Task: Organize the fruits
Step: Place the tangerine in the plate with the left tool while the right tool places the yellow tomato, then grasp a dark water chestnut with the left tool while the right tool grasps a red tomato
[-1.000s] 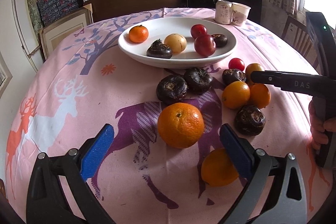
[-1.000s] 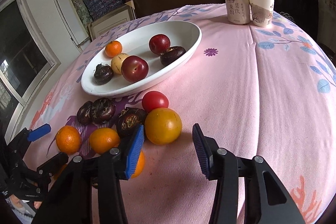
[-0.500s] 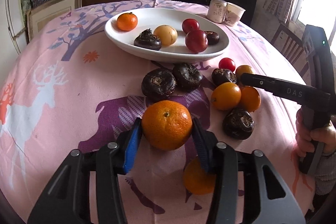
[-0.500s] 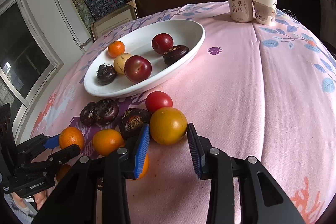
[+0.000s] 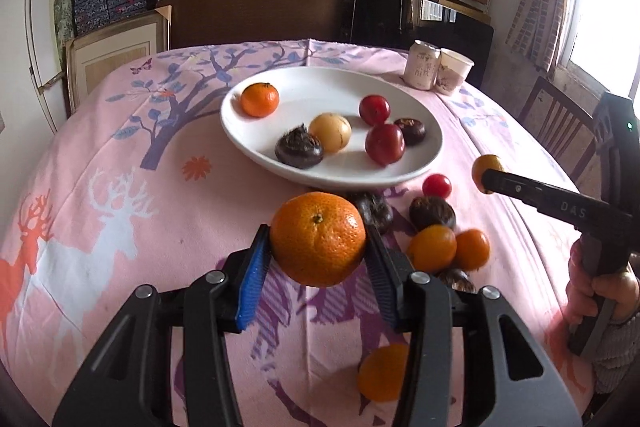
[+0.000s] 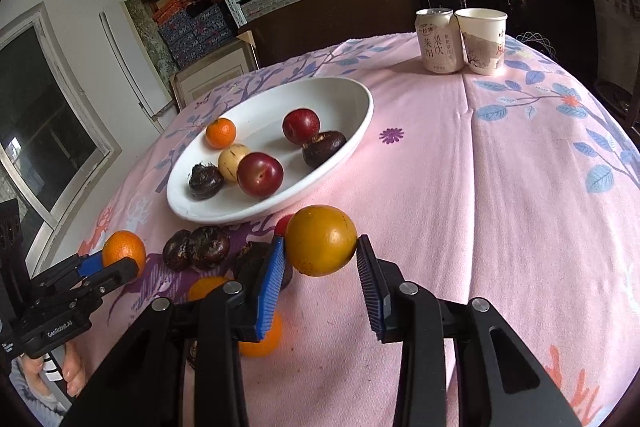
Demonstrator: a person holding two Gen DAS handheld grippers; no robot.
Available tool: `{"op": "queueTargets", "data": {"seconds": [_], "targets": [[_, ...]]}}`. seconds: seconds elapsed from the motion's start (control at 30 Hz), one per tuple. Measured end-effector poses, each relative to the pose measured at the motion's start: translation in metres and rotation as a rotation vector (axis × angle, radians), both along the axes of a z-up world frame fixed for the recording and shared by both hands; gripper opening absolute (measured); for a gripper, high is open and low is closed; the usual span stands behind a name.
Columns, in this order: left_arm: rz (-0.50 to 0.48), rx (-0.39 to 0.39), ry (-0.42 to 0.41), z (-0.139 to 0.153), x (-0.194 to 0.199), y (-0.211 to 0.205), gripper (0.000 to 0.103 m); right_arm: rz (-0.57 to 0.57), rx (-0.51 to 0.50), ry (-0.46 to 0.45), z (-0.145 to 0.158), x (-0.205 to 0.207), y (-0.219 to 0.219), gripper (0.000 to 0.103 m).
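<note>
Left gripper [image 5: 318, 259] jaws clamped on dimpled orange mandarin [image 5: 318, 238], right gripper [image 6: 320, 265] jaws clamped on smooth amber-yellow fruit [image 6: 321, 239], both held above table [image 6: 500, 187], near white plate [image 5: 280, 99] bearing six fruits

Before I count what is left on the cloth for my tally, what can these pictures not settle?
- Left wrist view: the dark fruit behind the held orange is mostly hidden, so whether it is one or two is unclear.
- Left wrist view: the dark fruit under the two small oranges is cut off by the left hand-held gripper.
- Right wrist view: the small red fruit is mostly hidden by the held yellow-orange fruit in the right hand-held gripper.
</note>
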State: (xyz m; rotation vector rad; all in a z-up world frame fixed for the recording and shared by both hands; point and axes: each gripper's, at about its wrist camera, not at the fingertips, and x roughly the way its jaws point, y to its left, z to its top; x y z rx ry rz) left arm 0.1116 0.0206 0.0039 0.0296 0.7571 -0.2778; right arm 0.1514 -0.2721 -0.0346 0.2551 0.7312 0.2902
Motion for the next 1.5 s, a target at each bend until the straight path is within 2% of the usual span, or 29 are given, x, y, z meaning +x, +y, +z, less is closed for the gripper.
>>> {"op": "queueTargets", "data": {"seconds": [0.13, 0.27, 0.5, 0.53, 0.57, 0.7, 0.8, 0.87, 1.0, 1.13, 1.2, 1.37, 1.5], "targets": [[0.011, 0.011, -0.023, 0.021, 0.036, -0.006, 0.046, -0.007, 0.012, -0.011, 0.016, 0.022, 0.002, 0.037], [0.037, 0.026, -0.031, 0.027, 0.073, -0.013, 0.046, 0.009, 0.015, 0.0, 0.022, 0.054, 0.018, 0.037], [0.099, -0.035, 0.033, 0.001, 0.123, -0.003, 0.046, 0.038, 0.041, 0.025, 0.02, 0.108, 0.046, 0.037], [0.102, -0.035, 0.039, -0.004, 0.125, -0.001, 0.048, 0.042, 0.047, 0.04, 0.017, 0.112, 0.048, 0.038], [0.105, -0.036, 0.041, -0.007, 0.126, 0.002, 0.057, 0.049, 0.052, 0.057, 0.013, 0.116, 0.048, 0.039], [0.087, -0.082, 0.026, -0.007, 0.12, 0.01, 0.071, 0.038, 0.088, 0.071, 0.008, 0.112, 0.037, 0.042], [0.091, -0.079, -0.001, -0.001, 0.109, 0.012, 0.078, 0.024, 0.088, 0.04, 0.016, 0.1, 0.03, 0.049], [0.1, -0.07, -0.017, 0.0, 0.099, 0.013, 0.087, 0.01, 0.07, 0.017, 0.018, 0.086, 0.027, 0.056], [0.115, -0.063, -0.027, 0.0, 0.086, 0.014, 0.088, 0.016, 0.052, 0.009, 0.012, 0.062, 0.024, 0.057], [0.132, -0.056, -0.009, -0.006, 0.072, 0.018, 0.092, -0.002, 0.014, 0.005, 0.003, 0.041, 0.021, 0.07], [0.139, -0.04, -0.003, -0.01, 0.061, 0.018, 0.094, -0.012, 0.007, 0.014, -0.001, 0.036, 0.018, 0.071], [0.128, -0.011, -0.009, -0.014, 0.038, 0.015, 0.097, -0.059, 0.071, 0.035, -0.003, 0.029, 0.0, 0.08], [0.108, 0.029, -0.006, -0.019, 0.028, 0.007, 0.097, -0.089, 0.141, 0.069, -0.007, 0.026, -0.015, 0.082]]}}
